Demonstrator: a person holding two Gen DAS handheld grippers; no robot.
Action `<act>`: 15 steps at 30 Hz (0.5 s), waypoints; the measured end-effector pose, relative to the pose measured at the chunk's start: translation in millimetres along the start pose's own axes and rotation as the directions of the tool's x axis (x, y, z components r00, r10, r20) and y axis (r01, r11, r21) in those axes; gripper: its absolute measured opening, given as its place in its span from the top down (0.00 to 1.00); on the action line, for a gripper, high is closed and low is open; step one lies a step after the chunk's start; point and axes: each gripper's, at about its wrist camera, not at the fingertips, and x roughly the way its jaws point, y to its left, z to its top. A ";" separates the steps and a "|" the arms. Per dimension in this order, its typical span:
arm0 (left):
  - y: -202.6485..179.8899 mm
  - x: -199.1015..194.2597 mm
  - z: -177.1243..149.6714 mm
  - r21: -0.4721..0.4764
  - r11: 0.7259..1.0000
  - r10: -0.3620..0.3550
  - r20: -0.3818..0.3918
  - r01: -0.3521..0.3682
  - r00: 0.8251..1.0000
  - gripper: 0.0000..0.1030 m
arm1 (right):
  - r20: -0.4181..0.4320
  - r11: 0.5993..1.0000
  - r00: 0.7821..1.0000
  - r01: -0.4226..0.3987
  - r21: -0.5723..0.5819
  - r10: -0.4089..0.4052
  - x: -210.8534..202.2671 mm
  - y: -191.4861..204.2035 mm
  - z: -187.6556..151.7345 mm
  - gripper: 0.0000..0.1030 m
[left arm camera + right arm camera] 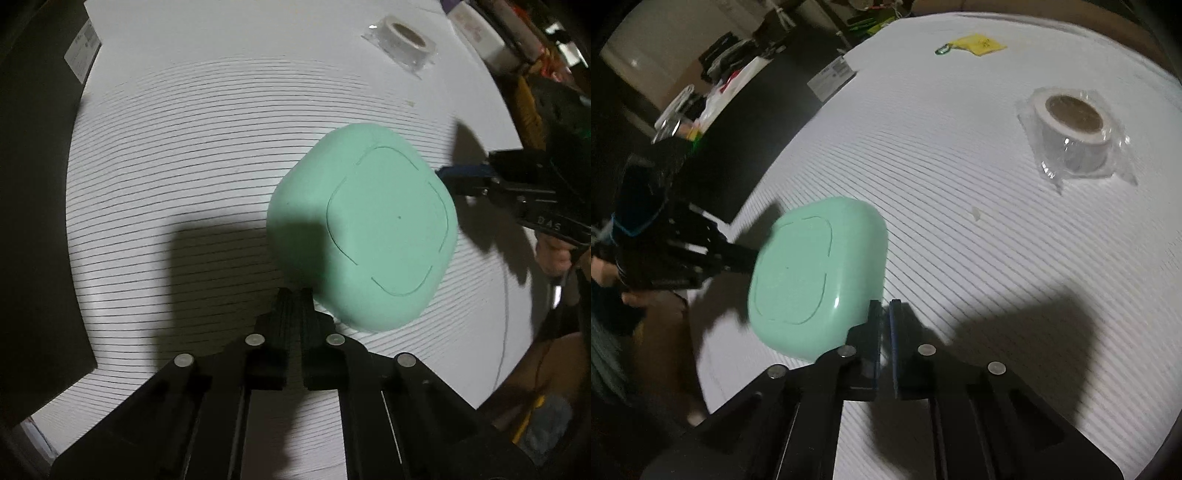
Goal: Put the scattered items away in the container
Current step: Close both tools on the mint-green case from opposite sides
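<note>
your left gripper [295, 295] and right gripper [885, 306]: both clenched on opposite rims of the mint container [364, 229], upside down, tilted off the striped cloth [184, 166].
nothing packed yet: wrapped tape roll [1075, 129] at 2 o'clock, yellow tag [979, 43] at 1 o'clock. container smooth, glossy, rounded-square base.

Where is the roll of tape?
The wrapped tape roll sits on the striped tablecloth, far right in the right wrist view, beyond the upside-down green container.
</note>
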 end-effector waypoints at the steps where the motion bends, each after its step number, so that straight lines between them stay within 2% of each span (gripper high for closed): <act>1: 1.7 -0.7 0.4 -0.009 1.000 0.002 0.002 -0.002 1.000 1.00 | -0.006 0.999 0.999 -0.033 0.021 0.033 0.8 0.2 0.4 0.98; 4: 5.2 -2.8 0.5 -0.018 1.000 0.007 0.005 -0.007 1.000 1.00 | 0.004 0.998 0.998 -0.055 0.034 0.055 -3.9 5.5 1.8 0.98; 6: 7.8 -4.2 0.6 -0.028 0.999 0.015 0.008 -0.014 1.000 1.00 | 0.058 0.990 0.992 -0.119 0.078 0.114 -14.6 5.2 4.5 0.98; 7: 8.6 -5.0 0.4 -0.032 0.999 0.017 0.008 -0.017 1.000 1.00 | 0.089 0.982 0.984 -0.161 0.100 0.153 -20.1 2.8 5.8 0.98; 10: 8.2 -6.4 1.2 -0.034 0.999 0.011 0.015 -0.011 1.000 0.98 | 0.164 0.925 0.935 -0.342 0.166 0.316 -30.0 -1.2 14.5 0.96; 11: 7.5 -6.9 1.8 -0.035 0.999 0.014 0.016 -0.013 1.000 0.97 | 0.152 0.925 0.935 -0.342 0.163 0.319 -26.9 3.8 17.7 0.85; 12: 7.0 -7.4 2.3 -0.035 0.999 0.013 0.018 -0.012 1.000 0.97 | 0.125 0.937 0.946 -0.317 0.151 0.300 -21.5 10.7 19.9 0.59; 14: 7.8 -8.6 2.8 -0.039 0.999 0.012 0.018 -0.011 1.000 0.97 | 0.041 0.964 0.969 -0.246 0.099 0.243 -2.6 27.8 22.3 0.27; 15: 8.5 -9.2 2.7 -0.040 0.999 0.010 0.018 -0.010 1.000 0.97 | 0.024 0.973 0.975 -0.223 0.065 0.222 3.1 34.8 22.8 0.26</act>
